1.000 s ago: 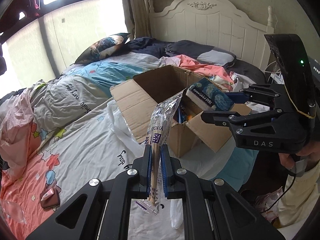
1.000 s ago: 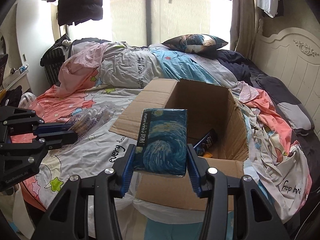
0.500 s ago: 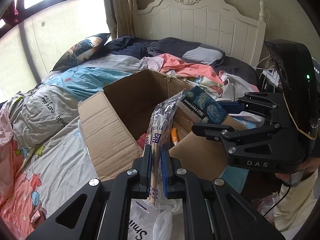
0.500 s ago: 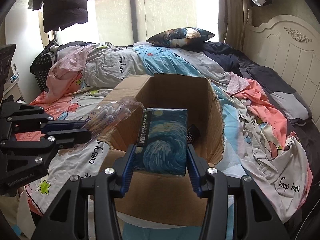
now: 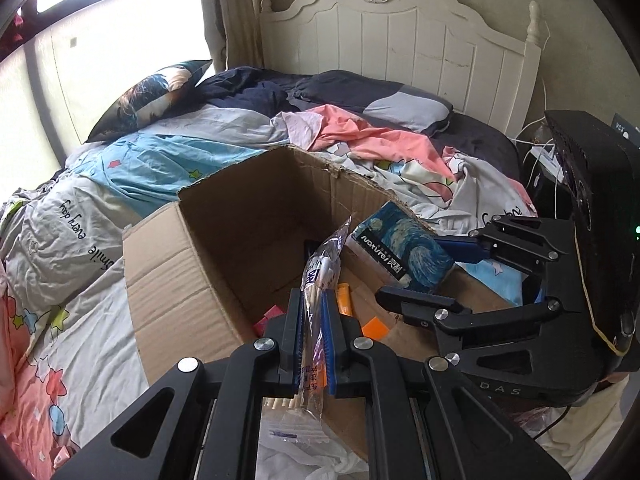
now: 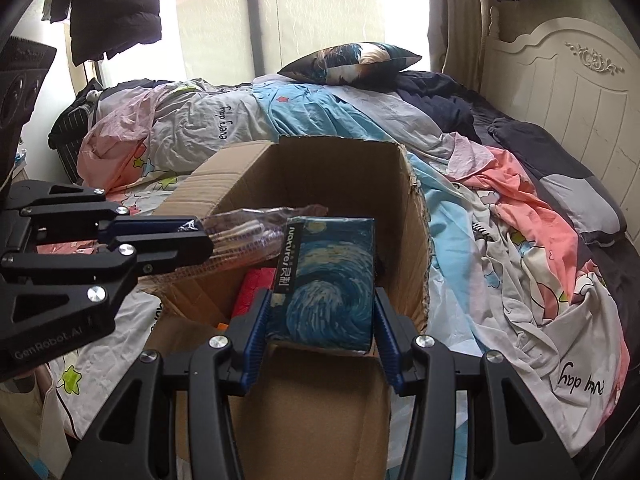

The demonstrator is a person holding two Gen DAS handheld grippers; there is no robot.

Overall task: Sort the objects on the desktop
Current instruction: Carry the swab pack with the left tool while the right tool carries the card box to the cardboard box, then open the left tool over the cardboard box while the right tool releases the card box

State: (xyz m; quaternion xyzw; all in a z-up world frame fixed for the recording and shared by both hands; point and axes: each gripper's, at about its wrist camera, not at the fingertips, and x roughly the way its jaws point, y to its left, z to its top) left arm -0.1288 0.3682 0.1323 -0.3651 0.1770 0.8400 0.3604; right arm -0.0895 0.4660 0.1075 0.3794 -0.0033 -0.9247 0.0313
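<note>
Left gripper [image 5: 313,300] is pinched nearly all the way closed on a clear plastic bag of wooden sticks [image 5: 320,276]; bag sticks up btwn the blue pads and leans over the near-left part of the open cardboard box [image 5: 224,276], w/ its loose lower end hanging below the fingers. In the right wrist view the same bag pokes in from the left, tip just beside the tissue pack. Right gripper [image 6: 322,312] is partly open, jaws clamped on both sides of a tissue pack w/ blue swirl print [image 6: 328,276], held upright above the box's near edge; from the left wrist view that pack [image 5: 400,248] sits over the box's right side. Box stands on a messy bed, flaps out, top open. Inside: an orange item [image 5: 374,328], a pink one [image 5: 266,316] and a red pack [image 6: 254,288] near the bottom. Bed has a crumpled quilt w/ star print [image 6: 192,120], a dark printed pillow [image 6: 352,60] at the far end, and a cream headboard [image 5: 400,40]. Can't tell what the other small bits in the box are.
</note>
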